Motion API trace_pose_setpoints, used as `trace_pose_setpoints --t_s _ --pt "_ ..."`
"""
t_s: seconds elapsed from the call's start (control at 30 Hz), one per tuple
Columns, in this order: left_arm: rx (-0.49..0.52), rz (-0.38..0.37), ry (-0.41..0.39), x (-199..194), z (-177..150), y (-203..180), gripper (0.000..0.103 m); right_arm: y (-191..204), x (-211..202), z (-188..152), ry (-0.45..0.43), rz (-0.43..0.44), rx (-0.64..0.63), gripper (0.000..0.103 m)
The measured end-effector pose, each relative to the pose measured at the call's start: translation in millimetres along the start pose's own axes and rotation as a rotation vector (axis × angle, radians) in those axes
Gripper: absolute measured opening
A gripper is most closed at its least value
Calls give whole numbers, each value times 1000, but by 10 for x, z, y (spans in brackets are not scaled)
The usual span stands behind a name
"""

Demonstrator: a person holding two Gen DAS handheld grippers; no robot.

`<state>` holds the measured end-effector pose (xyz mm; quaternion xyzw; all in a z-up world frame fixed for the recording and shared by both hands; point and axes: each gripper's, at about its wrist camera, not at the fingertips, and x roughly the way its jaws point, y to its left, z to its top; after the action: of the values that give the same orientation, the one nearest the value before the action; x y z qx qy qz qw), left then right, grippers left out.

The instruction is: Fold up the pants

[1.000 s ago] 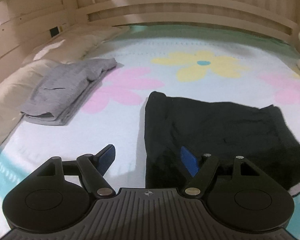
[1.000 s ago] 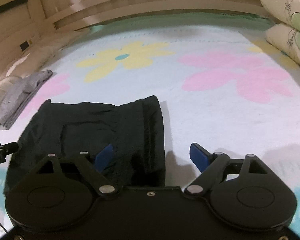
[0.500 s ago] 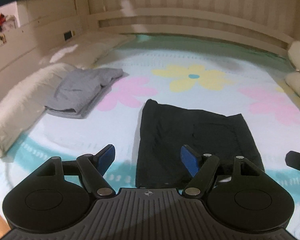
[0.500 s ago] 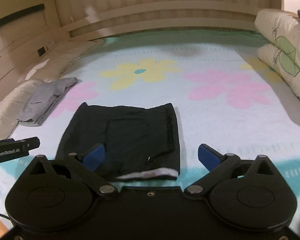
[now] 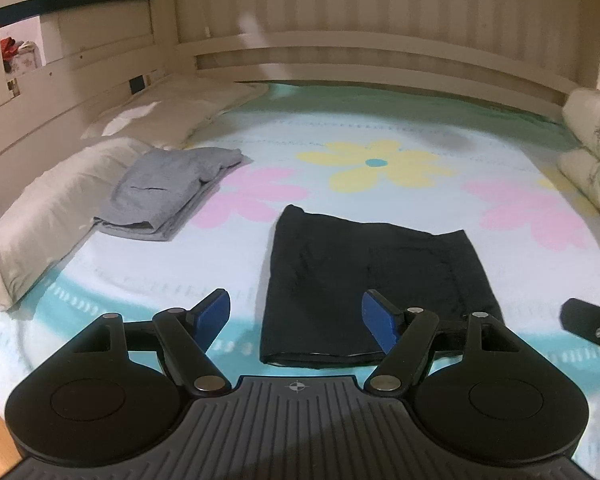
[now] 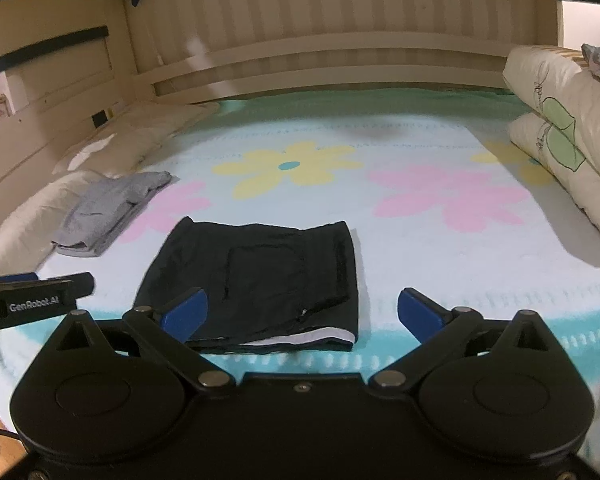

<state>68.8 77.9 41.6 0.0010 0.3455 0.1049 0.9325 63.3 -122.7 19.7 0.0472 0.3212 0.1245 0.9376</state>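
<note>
Black pants (image 5: 364,280) lie folded into a flat rectangle on the flowered bed sheet (image 5: 380,128) near its front edge; they also show in the right wrist view (image 6: 260,280), with a white band at the near edge. My left gripper (image 5: 296,318) is open and empty, held back above the pants' near left part. My right gripper (image 6: 302,312) is open and empty, above the pants' near right edge. Part of the right gripper shows at the left wrist view's right edge (image 5: 592,326), and the left one at the right wrist view's left edge (image 6: 32,300).
Folded grey pants (image 5: 168,192) lie at the left beside a white pillow (image 5: 48,216); they show in the right wrist view too (image 6: 108,208). Cream rolled bedding (image 6: 568,140) lies along the right. A wooden bed frame (image 5: 340,56) closes the back and left.
Both grippers have pulled back and up from the black pants, which now lie farther off and whole in view. Both stayed open.
</note>
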Motion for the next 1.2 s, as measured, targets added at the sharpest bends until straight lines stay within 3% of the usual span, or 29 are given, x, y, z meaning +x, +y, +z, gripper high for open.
trace_pose_setpoints --t_s 0.17,0.33,0.83,1.2 --pt "-26 -15 53 76 -53 39 72 13 -27 7 20 -14 -17 103" --pt "-32 -24 74 100 -89 30 72 83 -65 -27 28 34 -31 103" --pt "2 -17 56 32 -103 -56 72 182 -71 -70 9 -17 -78 103" --pt "-1 -27 64 24 -113 -75 72 196 -65 -91 18 -7 -84 103"
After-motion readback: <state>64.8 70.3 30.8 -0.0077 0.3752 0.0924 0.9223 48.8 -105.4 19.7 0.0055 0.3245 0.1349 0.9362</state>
